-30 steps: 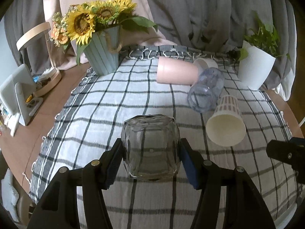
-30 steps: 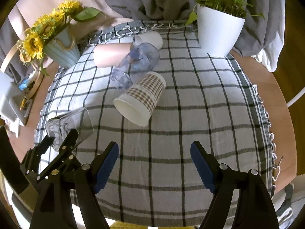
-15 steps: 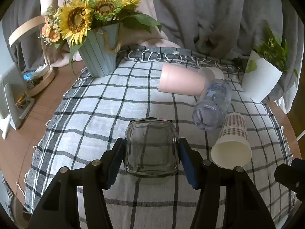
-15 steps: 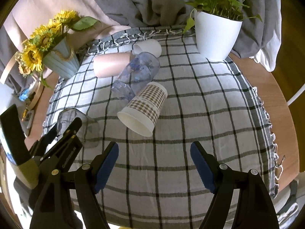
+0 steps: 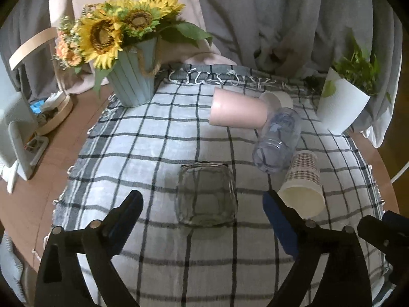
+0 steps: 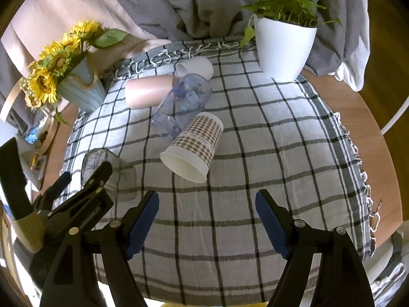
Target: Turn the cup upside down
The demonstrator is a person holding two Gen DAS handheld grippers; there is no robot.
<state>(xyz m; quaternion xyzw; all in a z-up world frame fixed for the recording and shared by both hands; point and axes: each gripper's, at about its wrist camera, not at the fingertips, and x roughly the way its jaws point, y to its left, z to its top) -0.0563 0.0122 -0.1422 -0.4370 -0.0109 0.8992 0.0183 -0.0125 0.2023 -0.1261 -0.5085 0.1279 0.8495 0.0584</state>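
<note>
- Since half a second ago, my left gripper (image 5: pixel 202 204) has let go of the glass cup (image 5: pixel 206 194); its blue pads (image 5: pixel 277 212) now stand clear on both sides, no contact visible.
- Glass cup sits mouth-down on the checked tablecloth (image 5: pixel 143 158), between my left fingers but apart from them. From the right wrist view the same cup (image 6: pixel 108 171) is partly hidden behind the left gripper's black frame.
- Right gripper (image 6: pixel 207 215) hangs above bare cloth with its fingers spread wide, nothing between them.
- Paper cup (image 5: pixel 303 186) with a brown check pattern lies on its side just right of the glass cup, mouth toward me.
- Clear plastic bottle (image 5: pixel 277 140) lies on its side behind the paper cup, touching it or nearly so; cannot tell which.
- Pink cup (image 5: pixel 237 113) and white cup (image 5: pixel 277 99) lie on their sides further back.
- Sunflower pot (image 5: pixel 133 87) at far left of the cloth; white planter (image 5: pixel 340 110) at far right.
</note>
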